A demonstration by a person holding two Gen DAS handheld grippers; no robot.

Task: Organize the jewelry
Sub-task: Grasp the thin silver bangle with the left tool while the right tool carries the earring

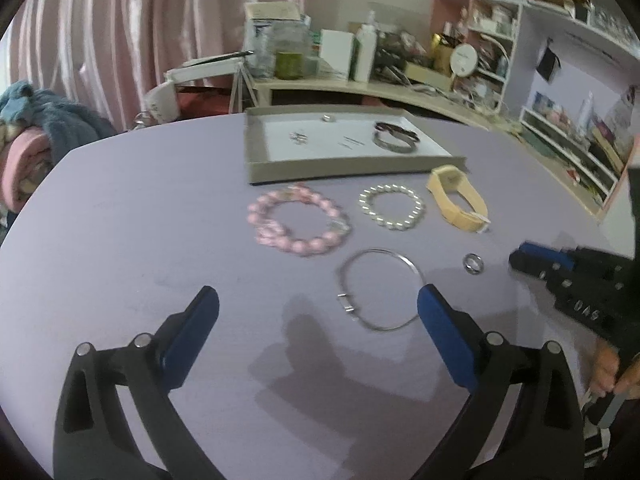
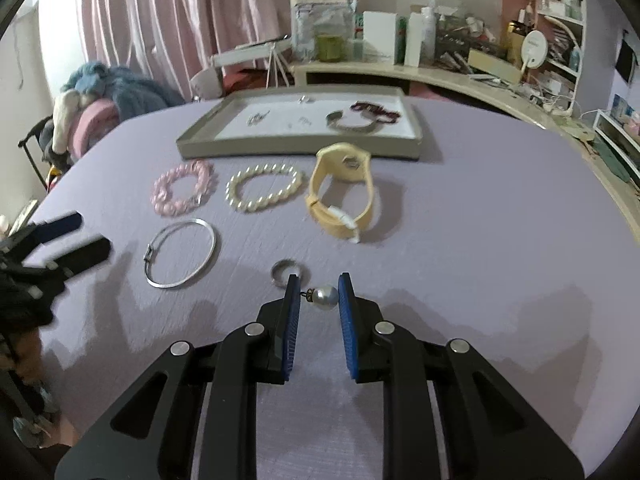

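Note:
My right gripper [image 2: 319, 280] is shut on a pearl earring [image 2: 326, 297], held crosswise between the blue pads just above the purple table. A small silver ring [image 2: 280, 270] lies right behind its left fingertip. My left gripper [image 1: 318, 294] stands wide open and holds nothing. A thin silver bangle [image 1: 348, 304] lies on the table between its fingertips, close to the right one. Farther off lie a pink bead bracelet [image 1: 316, 245], a pearl bracelet [image 1: 390, 224] and a yellow watch [image 1: 444, 178]. Behind them stands the grey tray [image 1: 256, 176] with two dark bracelets, a ring and small earrings.
The purple table [image 2: 480, 240] ends at a rounded far edge behind the tray. Beyond it are a cluttered desk [image 2: 400, 68], shelves and pink curtains. A chair piled with blankets [image 2: 100, 92] stands at the left. A person's hand [image 1: 608, 368] shows at the right edge of the left wrist view.

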